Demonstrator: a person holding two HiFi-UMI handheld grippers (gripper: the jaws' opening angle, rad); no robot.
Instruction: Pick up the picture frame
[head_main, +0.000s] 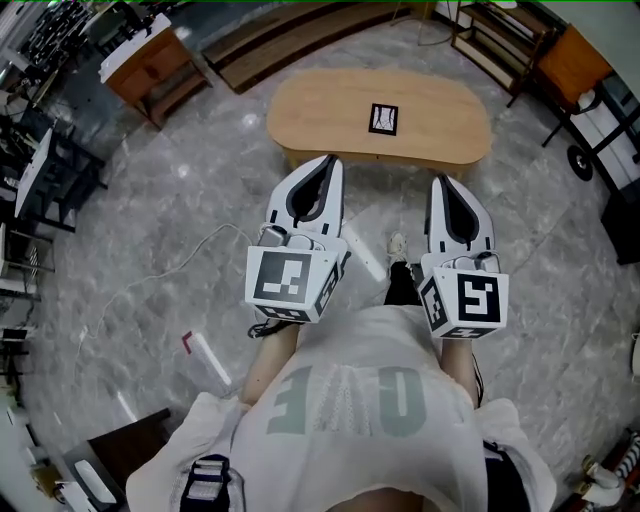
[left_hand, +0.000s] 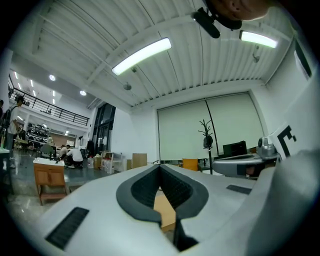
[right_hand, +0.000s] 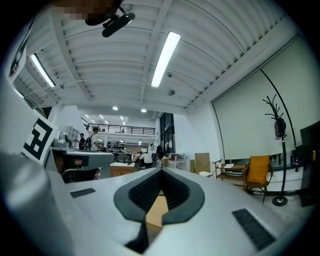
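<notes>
A small black-framed picture frame (head_main: 383, 118) lies flat on the oval wooden table (head_main: 330, 110) ahead of me. My two white grippers are held level over the marble floor, short of the table's near edge and apart from the frame. The left gripper (head_main: 331, 159) has its jaws shut with nothing in them, and its tips (left_hand: 160, 166) meet above a sliver of the tabletop (left_hand: 165, 207). My right gripper (head_main: 438, 180) is also shut and empty, tips (right_hand: 161, 170) touching, with the tabletop (right_hand: 156, 210) showing through the gap behind them.
A white cable (head_main: 170, 265) and a power strip (head_main: 365, 255) lie on the floor near my feet. A wooden cabinet (head_main: 150, 60) stands at the far left, black desks (head_main: 50, 170) at the left, shelving and an orange chair (head_main: 570, 60) at the far right.
</notes>
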